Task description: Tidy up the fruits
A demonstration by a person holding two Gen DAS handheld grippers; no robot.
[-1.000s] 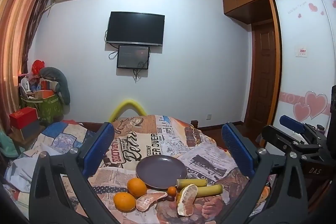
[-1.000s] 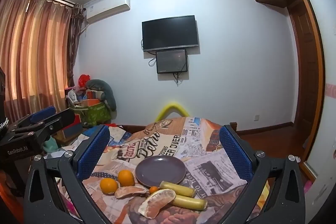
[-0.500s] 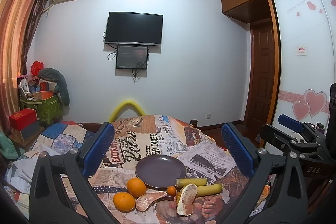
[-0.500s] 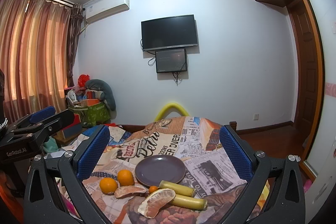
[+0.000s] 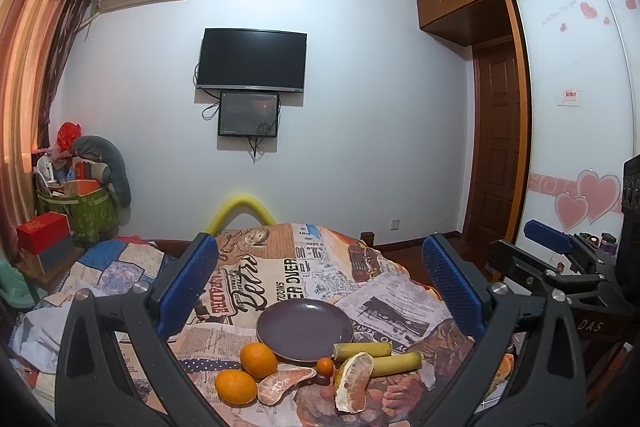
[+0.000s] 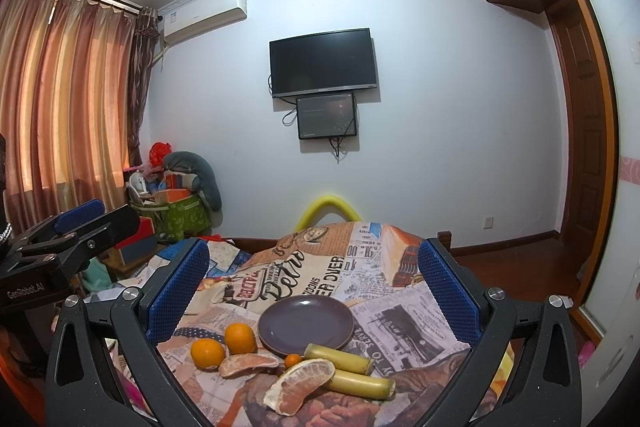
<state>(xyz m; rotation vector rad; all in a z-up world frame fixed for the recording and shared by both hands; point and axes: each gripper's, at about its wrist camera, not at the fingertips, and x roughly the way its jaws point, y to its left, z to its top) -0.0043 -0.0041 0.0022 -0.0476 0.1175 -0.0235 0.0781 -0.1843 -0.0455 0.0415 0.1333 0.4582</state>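
Note:
An empty dark purple plate (image 5: 305, 329) (image 6: 306, 323) rests on a newspaper-print cloth. In front of it lie two oranges (image 5: 258, 360) (image 6: 240, 337), a small tangerine (image 5: 325, 366) (image 6: 293, 360), two peeled pomelo segments (image 5: 352, 381) (image 6: 300, 383) and two yellow-green cane pieces (image 5: 396, 363) (image 6: 362, 383). My left gripper (image 5: 320, 287) is open, well back from the fruit and above it, with nothing between its blue pads (image 5: 186, 285). My right gripper (image 6: 314, 287) is open likewise, its pads (image 6: 448, 293) wide apart. Each gripper shows at the edge of the other's view.
The cloth (image 5: 280, 275) covers a bed-like surface that drops off at the right toward a wooden floor (image 6: 520, 263). A yellow foam arch (image 5: 240, 211) stands at its far end. Boxes and a green bag (image 6: 180, 215) crowd the left corner under curtains.
Both views have shifted only slightly; the fruit and plate lie as before and both grippers stay open.

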